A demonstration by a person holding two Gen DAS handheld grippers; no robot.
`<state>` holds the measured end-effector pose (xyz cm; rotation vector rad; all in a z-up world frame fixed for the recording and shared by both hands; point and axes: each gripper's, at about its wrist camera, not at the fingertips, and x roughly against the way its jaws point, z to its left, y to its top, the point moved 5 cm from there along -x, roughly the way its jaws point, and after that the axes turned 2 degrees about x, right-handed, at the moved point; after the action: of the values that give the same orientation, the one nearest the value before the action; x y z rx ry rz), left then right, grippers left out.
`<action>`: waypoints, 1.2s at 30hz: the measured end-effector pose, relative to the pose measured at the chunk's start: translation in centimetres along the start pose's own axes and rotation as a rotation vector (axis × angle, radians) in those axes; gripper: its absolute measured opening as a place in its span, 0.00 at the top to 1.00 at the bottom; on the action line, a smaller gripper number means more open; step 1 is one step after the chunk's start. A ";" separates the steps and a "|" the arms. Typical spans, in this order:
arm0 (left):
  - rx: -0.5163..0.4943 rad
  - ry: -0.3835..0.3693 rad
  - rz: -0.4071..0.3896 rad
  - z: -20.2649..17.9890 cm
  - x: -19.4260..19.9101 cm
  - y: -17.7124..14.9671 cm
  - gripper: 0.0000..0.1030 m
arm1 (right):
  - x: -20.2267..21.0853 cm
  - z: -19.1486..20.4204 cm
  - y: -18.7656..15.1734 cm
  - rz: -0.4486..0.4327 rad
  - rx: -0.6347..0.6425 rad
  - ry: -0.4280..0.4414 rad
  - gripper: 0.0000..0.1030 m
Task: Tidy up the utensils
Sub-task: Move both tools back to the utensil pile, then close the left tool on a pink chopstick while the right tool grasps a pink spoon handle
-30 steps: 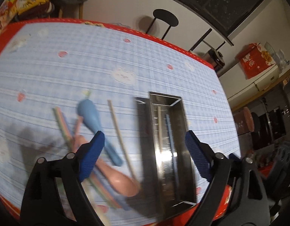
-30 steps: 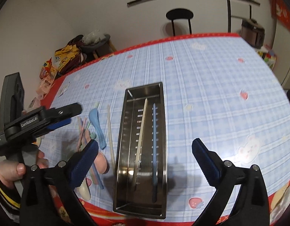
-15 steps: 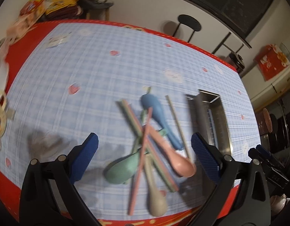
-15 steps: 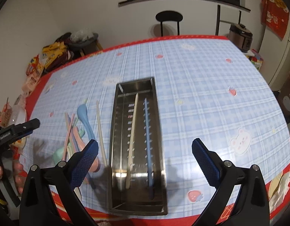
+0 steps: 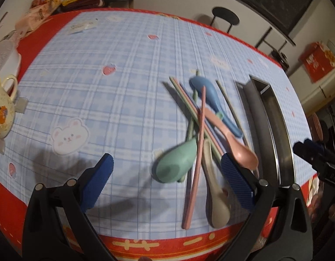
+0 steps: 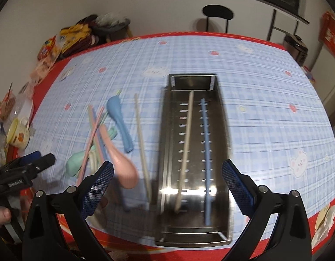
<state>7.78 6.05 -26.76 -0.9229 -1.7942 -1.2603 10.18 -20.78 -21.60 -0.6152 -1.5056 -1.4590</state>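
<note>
Left wrist view: the left gripper [image 5: 166, 179] hangs over the near edge of the blue plaid tablecloth [image 5: 115, 100], its tongs spread wide with nothing between them
Right wrist view: the right gripper [image 6: 167, 187] hovers above the near end of the steel tray [image 6: 223, 152], tongs also spread apart and empty
Steel tray: long axis runs from the near table edge toward the far side; it lies to the right of the loose pile
In the tray: a beige chopstick [image 6: 185, 150] and a blue chopstick [image 6: 205, 158] lie lengthwise, side by side but apart, roughly parallel to the tray walls
Loose pile: spoons and chopsticks crossed over one another on the cloth, left of the tray
Green spoon [image 5: 178, 163]: bowl toward the near edge, handle slanting away under the others
Pink spoon [image 5: 232, 143]: bowl near and right, close to the tray wall, handle pointing away and left
Blue spoon [image 5: 211, 100]: bowl at the far end, handle angled toward the tray
Beige spoon [image 5: 215, 200]: bowl nearest the red border
Pink chopstick [image 5: 197, 158]: lies across the pile, near to far
Lone beige chopstick [image 6: 141, 143]: between pile and tray, parallel to the tray
Mug [image 5: 3, 108]: far left, upright
</note>
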 end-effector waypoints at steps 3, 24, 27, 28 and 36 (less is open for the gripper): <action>-0.037 -0.011 0.020 -0.4 -0.4 -0.4 0.05 | -0.3 1.4 -0.1 0.006 0.034 0.011 0.06; -0.144 -0.137 0.090 -2.0 -1.7 -1.0 0.79 | -4.5 5.5 0.8 0.119 0.245 0.204 0.63; -0.159 -0.159 0.091 -2.4 -1.5 -1.3 0.84 | -5.7 6.1 0.6 0.154 0.273 0.225 0.66; -0.160 -0.162 0.096 -2.5 -1.5 -1.4 0.84 | -6.1 6.3 0.4 0.167 0.282 0.227 0.66; -0.158 -0.178 0.133 -2.9 -2.1 -2.3 0.85 | -8.5 6.6 -0.3 0.224 0.291 0.204 0.67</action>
<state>7.25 2.41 -28.86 -1.2563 -1.7529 -1.2829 11.98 -12.51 -28.20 -0.4289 -1.4052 -1.0737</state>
